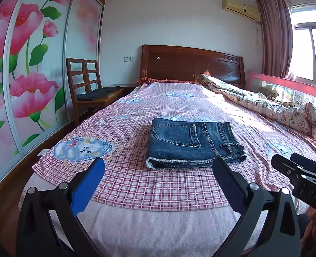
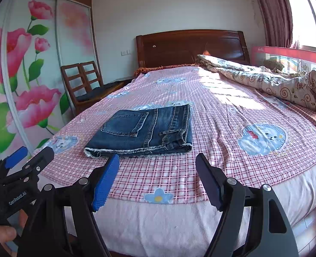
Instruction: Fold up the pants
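A pair of blue denim pants (image 1: 192,142) lies folded into a compact rectangle on the pink checked bedsheet (image 1: 140,182), frayed hem edge toward me. It also shows in the right wrist view (image 2: 145,130). My left gripper (image 1: 159,165) is open and empty, held just short of the pants' near edge. My right gripper (image 2: 158,160) is open and empty, also just in front of the pants. Each gripper shows at the edge of the other's view: the right one (image 1: 303,171) and the left one (image 2: 27,158).
A crumpled floral quilt (image 1: 264,105) lies along the bed's right side by a red bed rail (image 1: 286,81). A wooden headboard (image 1: 192,64) stands at the far end. Wooden chairs (image 1: 87,85) and a flowered wardrobe (image 1: 29,64) stand to the left.
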